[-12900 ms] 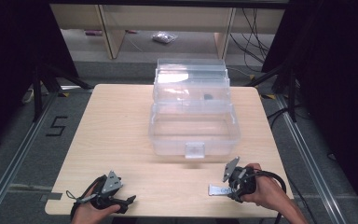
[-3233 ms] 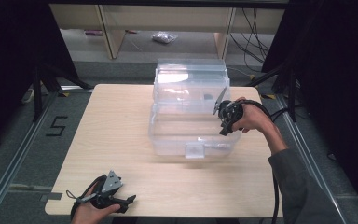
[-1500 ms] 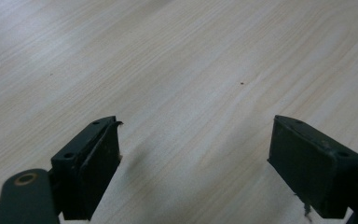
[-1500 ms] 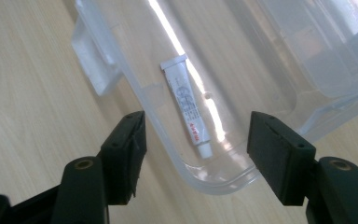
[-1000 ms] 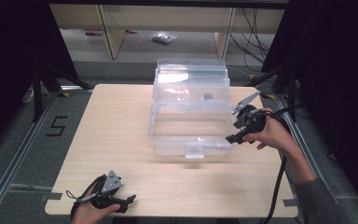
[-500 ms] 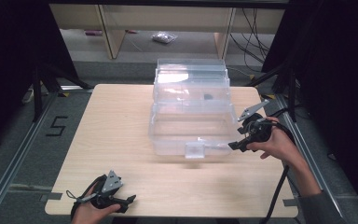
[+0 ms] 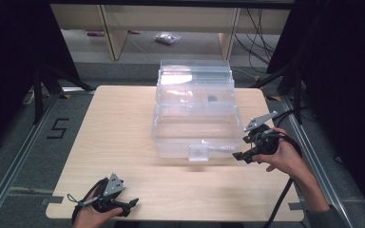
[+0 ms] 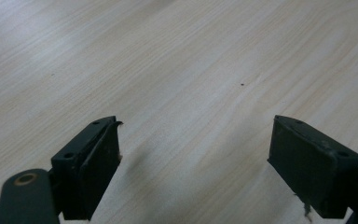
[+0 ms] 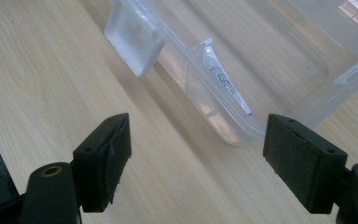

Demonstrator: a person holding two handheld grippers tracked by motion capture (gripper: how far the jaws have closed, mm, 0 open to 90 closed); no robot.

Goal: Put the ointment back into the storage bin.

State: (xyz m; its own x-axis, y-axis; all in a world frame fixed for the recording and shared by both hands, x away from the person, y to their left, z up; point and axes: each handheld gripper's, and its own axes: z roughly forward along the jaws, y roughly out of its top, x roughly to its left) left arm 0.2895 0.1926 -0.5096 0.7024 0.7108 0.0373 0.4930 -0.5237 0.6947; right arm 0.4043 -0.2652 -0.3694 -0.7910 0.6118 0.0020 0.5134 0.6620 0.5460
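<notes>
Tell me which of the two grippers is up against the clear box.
The right gripper, jaws open, sits by the clear box's front right corner. The left gripper rests far off at the table's near edge.

Lab/test rig, black curtains (image 7: 9,71), floor rails (image 7: 9,175), loose cables (image 7: 261,28), numbered floor mark (image 7: 57,128)

Light wood table (image 7: 123,123), floor marking "5" (image 7: 58,128), bagged item on floor (image 7: 167,38)
</notes>
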